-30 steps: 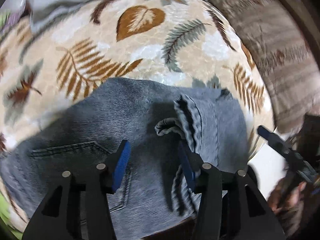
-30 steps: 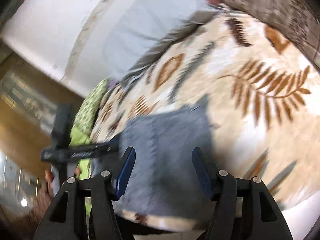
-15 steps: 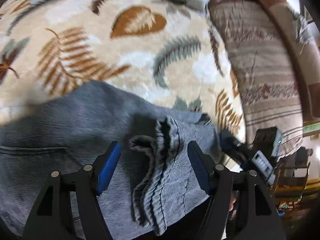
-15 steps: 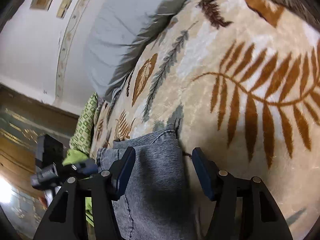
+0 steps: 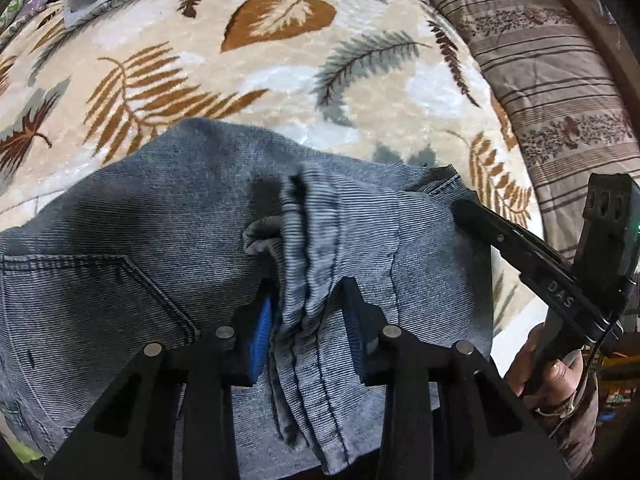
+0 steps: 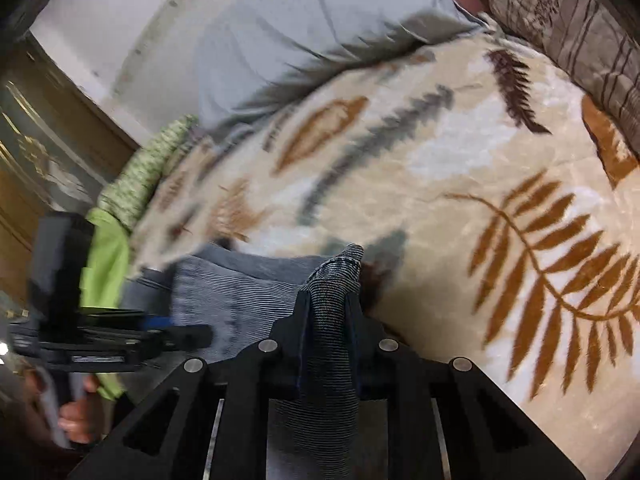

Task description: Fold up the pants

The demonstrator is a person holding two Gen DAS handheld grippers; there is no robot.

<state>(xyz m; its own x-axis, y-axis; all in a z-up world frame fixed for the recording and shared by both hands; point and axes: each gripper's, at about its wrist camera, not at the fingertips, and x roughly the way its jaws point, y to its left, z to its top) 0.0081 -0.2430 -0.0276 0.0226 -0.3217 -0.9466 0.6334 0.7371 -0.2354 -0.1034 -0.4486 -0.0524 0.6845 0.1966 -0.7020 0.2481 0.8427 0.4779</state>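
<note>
left claw [image 5: 308, 320] closing on pants [image 5: 160, 240] fold | right claw [image 6: 328, 320] closing on hem

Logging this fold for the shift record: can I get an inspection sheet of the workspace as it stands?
Surface: leaf-print blanket on a bed.
Job's things: grey-blue jeans lying on the blanket, back pocket up, one bunched ridge raised.
Clutter: grey pillow, striped pillow, green cloth at the bed's edge.
Grippers: left hand-held gripper closing, blue pads astride the bunched ridge; right hand-held gripper closing on a pinched jeans edge.
Cables: nothing seen.
Surroundings: white wall, wooden furniture.
</note>
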